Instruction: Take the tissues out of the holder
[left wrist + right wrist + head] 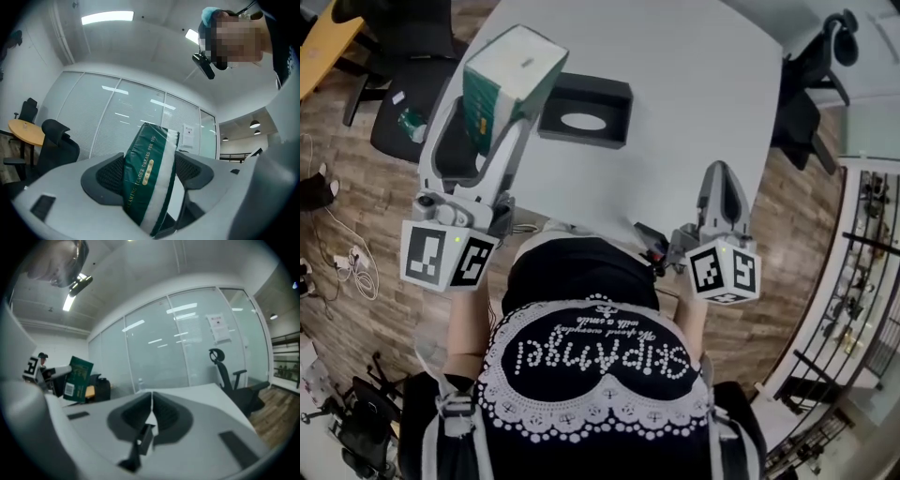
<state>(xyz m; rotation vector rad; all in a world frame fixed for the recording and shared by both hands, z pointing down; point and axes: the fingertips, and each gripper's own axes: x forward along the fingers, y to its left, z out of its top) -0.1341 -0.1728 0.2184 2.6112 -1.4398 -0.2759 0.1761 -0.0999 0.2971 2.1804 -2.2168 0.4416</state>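
Green plastic tissue pack (147, 183) is pinched between the left gripper (149, 171) jaws, held up clear of the black holder (614, 98) on the table (694, 122). Pack sits tilted; the slick, soft wrap could squirm out and drop. Jaws of right gripper (151, 411) together, empty.

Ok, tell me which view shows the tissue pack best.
Left gripper view: the tissue pack sits close up, clamped in the left hand-held gripper, green wrap and gold print clear. The head view shows it from above, near the black holder. The right gripper view shows it small and distant.
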